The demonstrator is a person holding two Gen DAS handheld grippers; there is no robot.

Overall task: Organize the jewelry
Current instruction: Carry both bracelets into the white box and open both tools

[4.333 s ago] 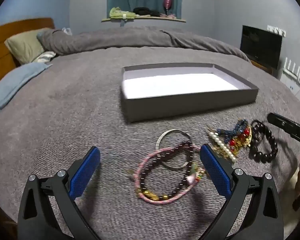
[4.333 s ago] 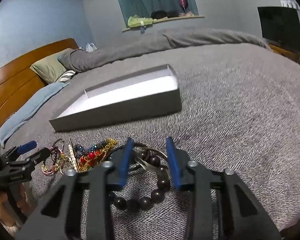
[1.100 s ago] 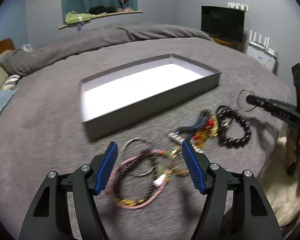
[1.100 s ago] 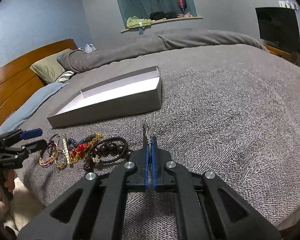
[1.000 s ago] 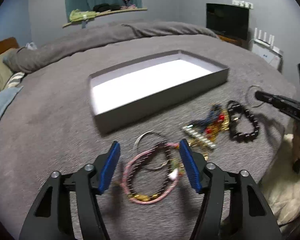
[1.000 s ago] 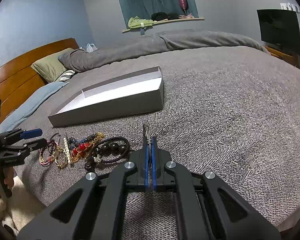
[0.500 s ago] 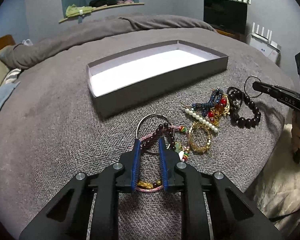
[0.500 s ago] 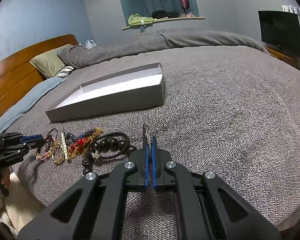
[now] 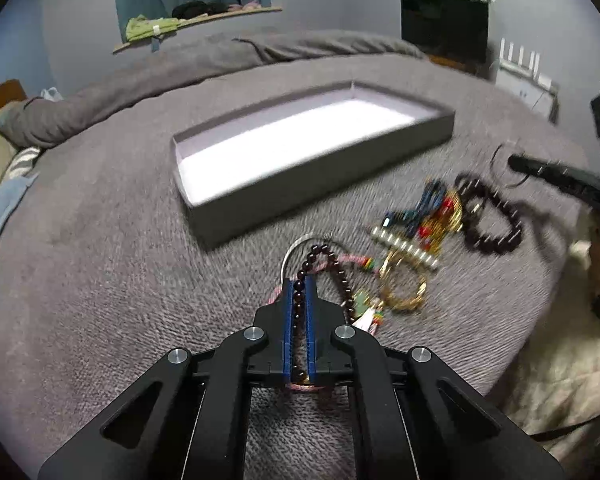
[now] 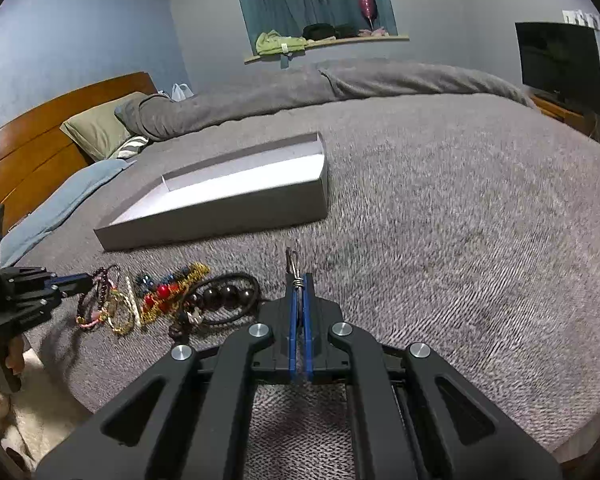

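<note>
My left gripper (image 9: 299,286) is shut on a dark red bead bracelet (image 9: 329,261) that lies on the grey bedspread with a pink cord bracelet (image 9: 350,258) and a silver bangle (image 9: 298,245). My right gripper (image 10: 299,278) is shut on a thin silver wire ring (image 10: 292,263), seen edge-on; it shows in the left wrist view (image 9: 503,165) too. A grey open box (image 9: 300,152) with a white floor stands behind the jewelry and also shows in the right wrist view (image 10: 220,216). A gold bracelet (image 9: 404,290), a pearl strand (image 9: 406,246), a mixed gold-red-blue tangle (image 9: 436,212) and a big dark bead bracelet (image 9: 490,220) lie to the right.
The bed's front edge (image 9: 532,344) drops off just right of the jewelry, with pale cloth below. A rolled duvet (image 10: 300,88) and pillow (image 10: 96,128) lie at the back, a wooden headboard (image 10: 32,140) at left, a TV (image 10: 558,64) at right.
My left gripper has gone from wide open over the bracelets to shut on the dark red bead bracelet. My right gripper stays shut on the wire ring, held up and barely moved.
</note>
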